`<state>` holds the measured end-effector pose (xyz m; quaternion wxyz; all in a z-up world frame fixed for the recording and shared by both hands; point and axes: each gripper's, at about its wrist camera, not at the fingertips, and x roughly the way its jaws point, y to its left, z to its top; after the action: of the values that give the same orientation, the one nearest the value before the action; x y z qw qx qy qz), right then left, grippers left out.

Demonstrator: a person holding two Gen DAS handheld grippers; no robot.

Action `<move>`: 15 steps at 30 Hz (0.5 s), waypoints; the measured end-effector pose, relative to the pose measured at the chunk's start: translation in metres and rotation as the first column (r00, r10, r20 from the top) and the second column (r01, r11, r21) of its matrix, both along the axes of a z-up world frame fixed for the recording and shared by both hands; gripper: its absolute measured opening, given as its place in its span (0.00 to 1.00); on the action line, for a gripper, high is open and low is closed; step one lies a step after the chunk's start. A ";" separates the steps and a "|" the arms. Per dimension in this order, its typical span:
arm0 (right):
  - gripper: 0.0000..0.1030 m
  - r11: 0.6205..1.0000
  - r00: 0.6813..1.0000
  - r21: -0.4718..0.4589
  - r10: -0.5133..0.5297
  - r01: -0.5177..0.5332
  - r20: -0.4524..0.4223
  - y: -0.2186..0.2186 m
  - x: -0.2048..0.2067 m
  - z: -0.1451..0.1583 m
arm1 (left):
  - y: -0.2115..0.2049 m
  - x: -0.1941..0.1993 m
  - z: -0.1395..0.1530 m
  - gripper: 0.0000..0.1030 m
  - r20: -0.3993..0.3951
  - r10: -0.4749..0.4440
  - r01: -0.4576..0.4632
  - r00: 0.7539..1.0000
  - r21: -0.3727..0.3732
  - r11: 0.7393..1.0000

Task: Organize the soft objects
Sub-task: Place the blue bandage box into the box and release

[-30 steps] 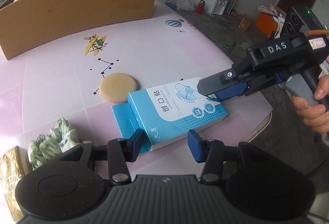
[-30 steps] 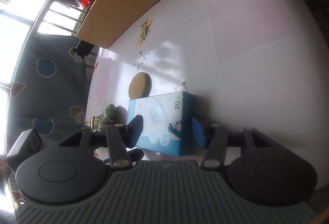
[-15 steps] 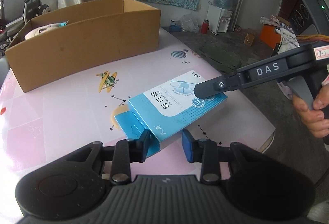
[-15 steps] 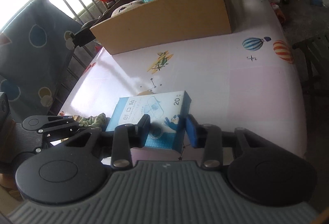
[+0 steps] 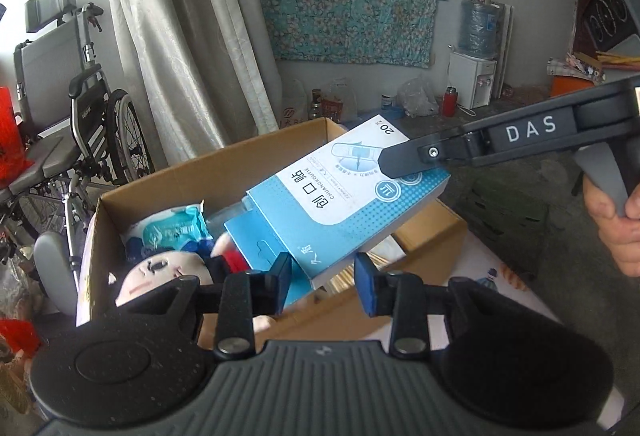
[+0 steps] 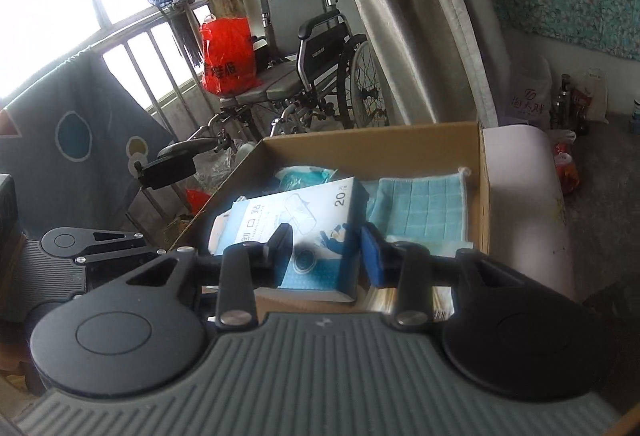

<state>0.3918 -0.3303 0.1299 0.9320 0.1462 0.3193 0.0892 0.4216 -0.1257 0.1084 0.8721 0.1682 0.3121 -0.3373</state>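
Both grippers pinch the glossy blue bandage box [image 5: 344, 196]: the left gripper [image 5: 323, 282] at one end, the right gripper [image 6: 327, 254] at the other, holding it over the open cardboard carton [image 5: 280, 144]. Inside already lie a plush doll [image 5: 156, 274], a crinkly tissue pack [image 5: 172, 228] and a quilted cloth [image 6: 420, 208]; the drop remains.

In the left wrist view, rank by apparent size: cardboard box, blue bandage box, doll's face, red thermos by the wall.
1. cardboard box
2. bandage box, enlarged by nearness
3. doll's face, partly hidden
4. red thermos, far away
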 end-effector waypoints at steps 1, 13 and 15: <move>0.35 1.000 1.000 -0.006 -0.005 0.005 -0.017 -0.003 0.025 -0.002 | -0.008 0.028 -0.004 0.35 -0.007 -0.002 0.002 1.000 0.029 1.000; 0.26 0.971 0.933 -0.231 -0.135 0.057 -0.334 0.000 0.276 -0.145 | -0.085 0.200 -0.133 0.18 -0.173 0.050 0.026 0.984 0.411 0.911; 0.26 0.978 0.939 -0.195 -0.135 0.074 -0.317 0.003 0.280 -0.149 | -0.080 0.201 -0.134 0.18 -0.191 0.075 0.006 0.979 0.393 0.919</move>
<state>0.6720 -0.3273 -0.0196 0.8785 0.0911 0.4686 -0.0155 0.6223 -0.2062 -0.0261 0.7903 0.2983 0.4634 -0.2679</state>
